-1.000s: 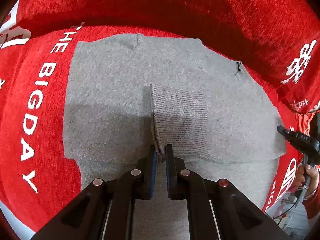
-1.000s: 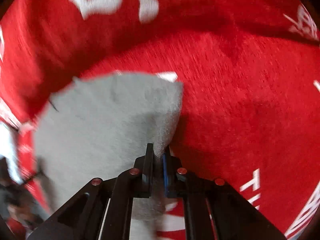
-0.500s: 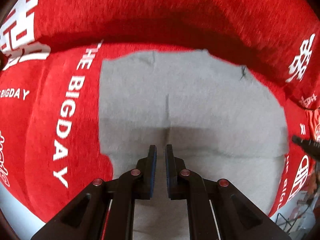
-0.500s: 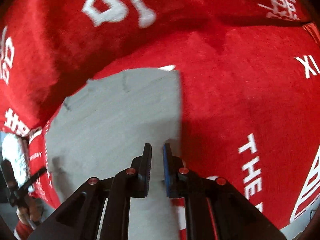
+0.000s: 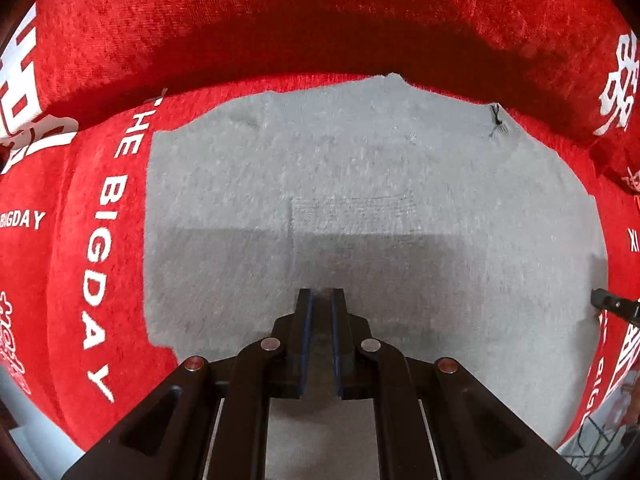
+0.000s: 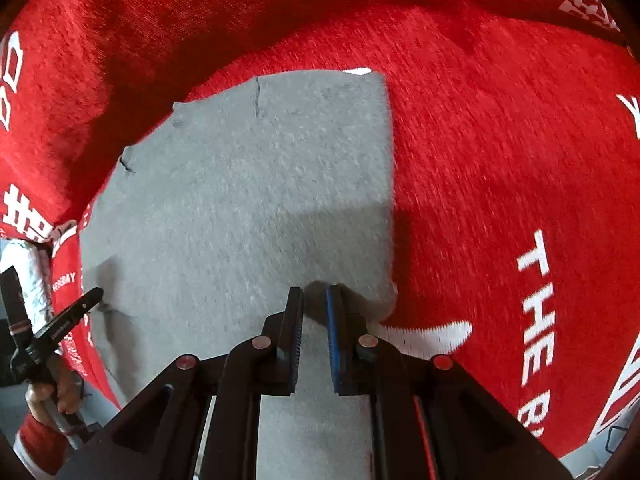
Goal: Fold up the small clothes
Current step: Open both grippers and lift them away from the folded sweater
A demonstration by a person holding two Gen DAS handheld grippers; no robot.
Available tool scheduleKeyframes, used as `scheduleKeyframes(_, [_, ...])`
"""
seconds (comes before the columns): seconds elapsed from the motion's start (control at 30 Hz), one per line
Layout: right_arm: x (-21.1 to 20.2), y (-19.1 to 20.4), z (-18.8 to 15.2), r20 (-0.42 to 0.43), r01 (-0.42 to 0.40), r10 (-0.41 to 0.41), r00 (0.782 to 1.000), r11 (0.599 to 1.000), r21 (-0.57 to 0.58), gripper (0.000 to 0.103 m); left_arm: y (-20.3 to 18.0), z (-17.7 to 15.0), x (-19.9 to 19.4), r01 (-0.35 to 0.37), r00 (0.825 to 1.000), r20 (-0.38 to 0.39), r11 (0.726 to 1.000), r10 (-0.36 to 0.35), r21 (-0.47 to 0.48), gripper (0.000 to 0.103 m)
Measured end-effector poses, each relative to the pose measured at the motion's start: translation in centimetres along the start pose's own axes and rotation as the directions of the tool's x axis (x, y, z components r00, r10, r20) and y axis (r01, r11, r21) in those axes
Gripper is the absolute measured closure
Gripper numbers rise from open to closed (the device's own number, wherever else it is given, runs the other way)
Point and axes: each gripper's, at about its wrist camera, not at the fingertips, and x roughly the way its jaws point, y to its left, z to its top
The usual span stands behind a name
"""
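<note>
Folding: grey knit garment [image 5: 360,184] lies flat on the red cover [image 5: 80,208], partly folded; a ribbed cuff panel [image 5: 352,210] rests on its middle.
Garment position: spread across the seat of the red cover, its far edge close to the backrest crease; a small dark tag [image 5: 496,120] shows at the far right corner in the left wrist view.
Left gripper [image 5: 321,300]: jaws narrowly parted, nothing between them, hovering just above the near middle of the cloth.
Right gripper [image 6: 314,300]: jaws narrowly parted, empty as far as can be seen, at the near right corner of the garment, beside its straight right edge.
Step in hand (judgement): regrasping for the next fold, probably near hem carried toward the far edge.
Doing it well: pinch both layers at matching points on the near edge, lift level, lay edge onto edge.
Risk: catching only the top layer, or snagging the red pile underneath; uneven lift skews the fold.
Handling: soft knit, likely to drape and stretch.
</note>
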Motion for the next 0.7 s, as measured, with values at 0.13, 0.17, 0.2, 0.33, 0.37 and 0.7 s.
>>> scheduleKeyframes(0.13, [-1.1,0.3,-0.4,-0.011,-0.011,0.011,1.000,1.000,-0.003,0.085,0.2,-0.3,-0.6,-0.013,0.999,-0.030,1.000,0.012,-0.012,0.093])
scheduleKeyframes(0.17, [-1.5,0.1,-0.7,-0.013,-0.013,0.013,1.000,1.000,-0.005,0.081,0.3,-0.5,-0.8,-0.015,0.999,-0.033,1.000,0.015,-0.016,0.093])
scheduleKeyframes(0.2, [-1.6,0.3,-0.9,-0.016,-0.014,0.014,1.000,1.000,-0.006,0.076,0.3,-0.7,-1.0,-0.021,0.999,-0.042,0.999,0.020,-0.026,0.093])
scheduleKeyframes(0.33, [-2.7,0.2,-1.6,-0.025,-0.026,0.026,0.999,1.000,-0.008,0.066,0.0,-1.7,-1.6,-0.041,0.997,-0.065,0.998,0.037,-0.053,0.093])
scheduleKeyframes(0.37, [-2.9,0.3,-1.7,-0.027,-0.029,0.029,0.999,1.000,-0.007,0.065,-0.2,-2.0,-1.7,-0.048,0.997,-0.068,0.997,0.044,-0.053,0.093])
scheduleKeyframes(0.7, [-4.0,0.5,-2.4,-0.033,-0.057,0.057,0.998,0.998,-0.006,0.054,-1.7,-3.8,-3.9,-0.078,0.996,-0.044,0.992,0.074,-0.101,0.002])
